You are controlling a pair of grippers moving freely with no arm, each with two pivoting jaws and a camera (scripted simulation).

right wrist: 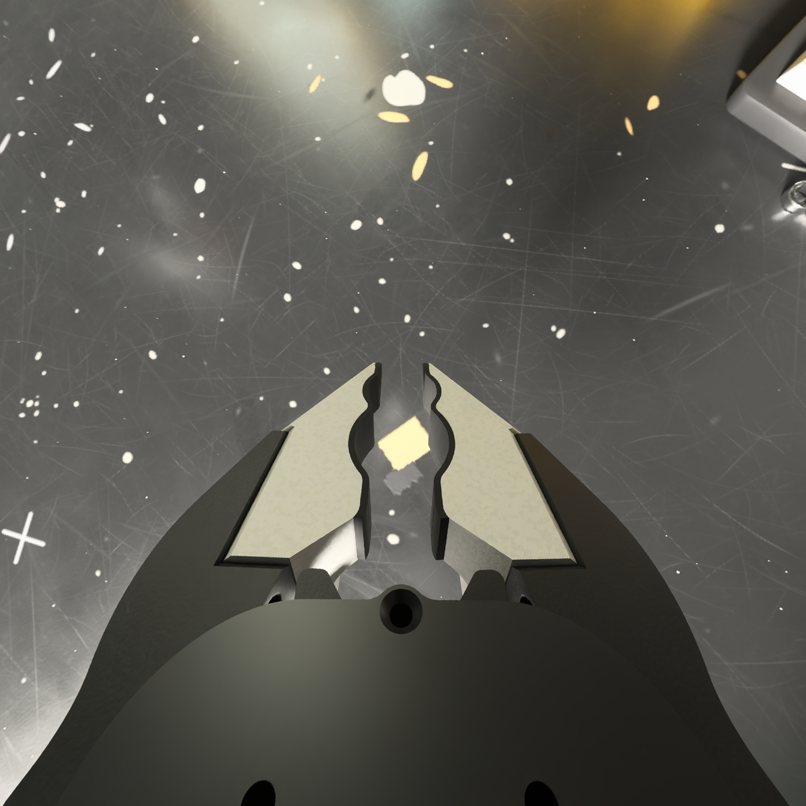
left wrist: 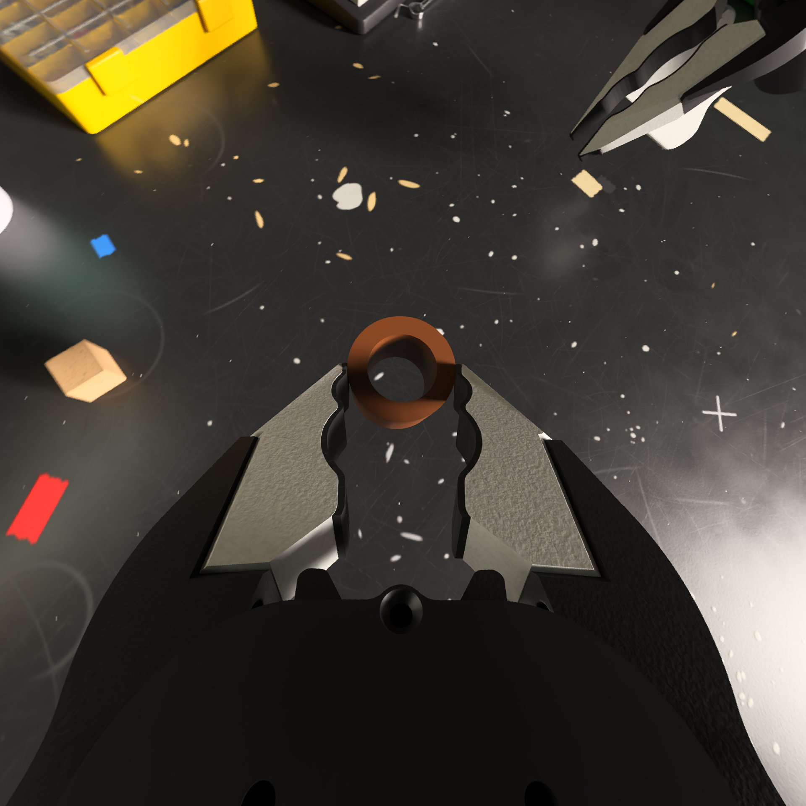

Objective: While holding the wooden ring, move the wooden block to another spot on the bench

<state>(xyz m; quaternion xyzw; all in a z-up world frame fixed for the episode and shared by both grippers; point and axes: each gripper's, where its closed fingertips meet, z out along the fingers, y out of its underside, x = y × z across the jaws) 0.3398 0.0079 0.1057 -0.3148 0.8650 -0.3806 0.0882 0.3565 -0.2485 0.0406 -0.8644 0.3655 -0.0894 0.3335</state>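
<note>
One container in sight: yellow organizer box (left wrist: 131,52) at top left of the left wrist view, clear lid shut, divided compartments under it, contents too blurred to tell. Next to it at top centre, the corner of a grey tray-like thing (left wrist: 362,15); the same kind of grey corner shows at the right edge of the right wrist view (right wrist: 759,109), inside not readable. Counts: one wooden ring (left wrist: 401,373), one wooden block (left wrist: 85,370), two grippers. Left gripper (left wrist: 401,370) has its fingers clamped on the ring's two sides at the tips, ring held above the dark speckled surface (left wrist: 523,283), hole facing the camera. Block lies on the surface, well left of the ring, no gripper touching it. Tape scraps on the surface: one blue (left wrist: 103,245), one red (left wrist: 37,508), one tan square (left wrist: 585,183), one longer tan strip (left wrist: 743,118) beside the right gripper (left wrist: 582,146). Right gripper (right wrist: 401,368) is over the tan square (right wrist: 403,442), which shows through the finger gap; fingers nearly together with a narrow gap, holding nothing. Only the left view shows ring, block, box, red and blue tape. Only the right view shows a screw (right wrist: 796,203) at its right edge. White chalk cross appears in both (left wrist: 718,413) (right wrist: 22,542).
</note>
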